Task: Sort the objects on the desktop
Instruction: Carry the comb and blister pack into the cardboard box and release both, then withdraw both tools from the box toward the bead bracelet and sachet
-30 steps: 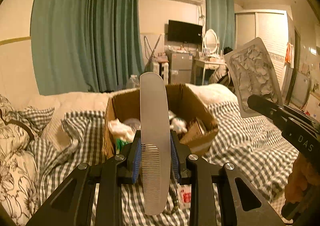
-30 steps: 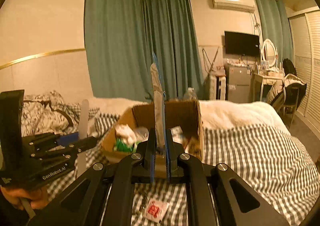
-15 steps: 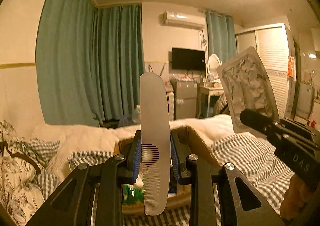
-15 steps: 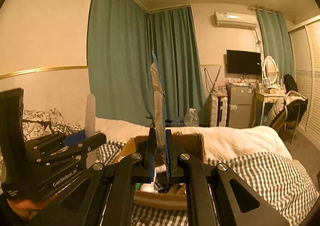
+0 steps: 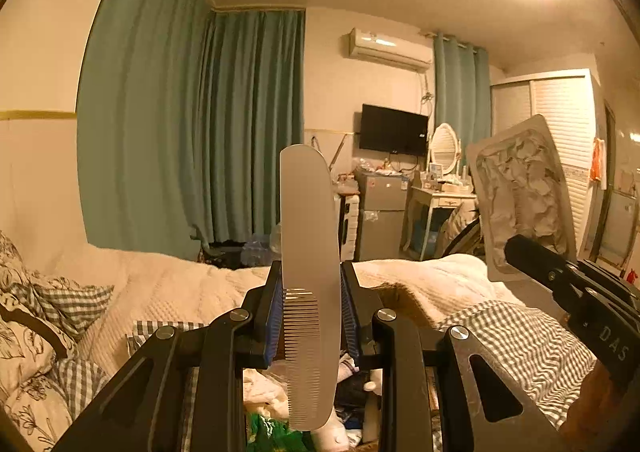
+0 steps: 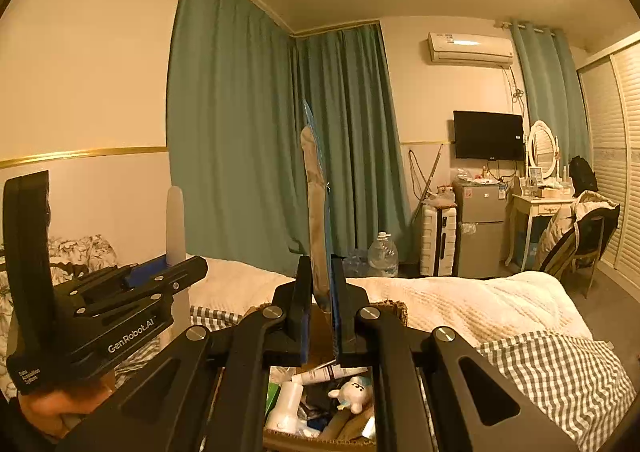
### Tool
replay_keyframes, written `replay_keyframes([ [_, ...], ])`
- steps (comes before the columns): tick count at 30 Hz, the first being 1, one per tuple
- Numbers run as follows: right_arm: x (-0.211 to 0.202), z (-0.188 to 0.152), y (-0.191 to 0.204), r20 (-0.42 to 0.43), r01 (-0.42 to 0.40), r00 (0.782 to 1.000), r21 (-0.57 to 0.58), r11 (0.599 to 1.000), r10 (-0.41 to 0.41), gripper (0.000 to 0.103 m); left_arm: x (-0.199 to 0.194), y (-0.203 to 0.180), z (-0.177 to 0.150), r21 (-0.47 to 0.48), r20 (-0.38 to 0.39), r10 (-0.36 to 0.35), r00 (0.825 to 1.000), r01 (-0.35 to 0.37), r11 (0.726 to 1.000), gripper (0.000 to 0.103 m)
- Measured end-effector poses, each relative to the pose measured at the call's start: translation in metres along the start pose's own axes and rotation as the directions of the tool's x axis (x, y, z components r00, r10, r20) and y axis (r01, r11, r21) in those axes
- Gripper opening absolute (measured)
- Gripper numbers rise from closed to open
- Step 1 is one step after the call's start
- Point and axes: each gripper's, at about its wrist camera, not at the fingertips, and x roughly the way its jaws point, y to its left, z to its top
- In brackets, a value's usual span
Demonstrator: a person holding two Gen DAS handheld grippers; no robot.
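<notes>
Below each gripper sits the cardboard box (image 6: 396,310); left gripper (image 5: 311,316) clamps an upright comb (image 5: 308,252), right gripper (image 6: 322,306) pinches a blister pack (image 5: 520,192), seemingly poised for dropping in.

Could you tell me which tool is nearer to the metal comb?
Left. The left tool is shut on the metal comb, holding it upright between its pads. The right tool holds a blister pack off to the comb's right, apart from it.
</notes>
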Motion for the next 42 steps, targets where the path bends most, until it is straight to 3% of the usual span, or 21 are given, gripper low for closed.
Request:
replay_keyframes([
  [6,0.041,-0.032,-0.006,-0.095,0.002,0.995,-0.013,1.0,-0.003,0.007,0.048,0.009,-0.03,-0.006,-0.098,0.011,0.995,-0.011,1.0,0.027],
  [14,0.112,-0.078,-0.01,-0.262,-0.018,0.965,-0.013,1.0,0.014,0.007,0.097,0.008,-0.068,0.001,-0.219,-0.009,0.976,0.01,1.0,0.027],
  [20,0.144,-0.111,-0.017,-0.355,-0.02,0.934,0.003,1.0,0.02,0.007,0.119,0.013,-0.081,-0.006,-0.266,0.004,0.964,-0.006,1.0,0.027],
  [25,0.146,-0.12,-0.017,-0.384,-0.007,0.923,-0.019,1.0,-0.001,0.007,0.123,0.008,-0.085,0.006,-0.28,-0.001,0.96,0.003,1.0,0.027],
  [27,0.144,-0.121,-0.014,-0.386,-0.008,0.922,-0.032,0.999,-0.005,0.007,0.126,0.007,-0.087,0.019,-0.29,0.008,0.957,-0.003,1.0,0.029],
  [30,0.14,-0.119,-0.014,-0.377,0.015,0.926,-0.043,0.999,-0.03,0.008,0.122,0.007,-0.084,0.02,-0.302,0.027,0.953,-0.022,1.0,0.046],
  [35,0.112,-0.103,-0.013,-0.305,0.04,0.951,-0.07,0.997,-0.06,0.033,0.081,0.012,-0.066,0.012,-0.194,0.036,0.98,-0.034,0.999,0.07],
  [38,0.093,-0.091,-0.013,-0.258,0.07,0.962,-0.07,0.995,-0.086,0.04,0.055,0.014,-0.055,-0.004,-0.16,0.038,0.986,-0.039,0.999,0.078],
  [42,0.058,-0.078,-0.012,-0.201,0.071,0.977,-0.034,0.997,-0.077,0.048,0.025,0.013,-0.046,0.009,-0.119,0.041,0.992,-0.04,0.999,0.08],
])
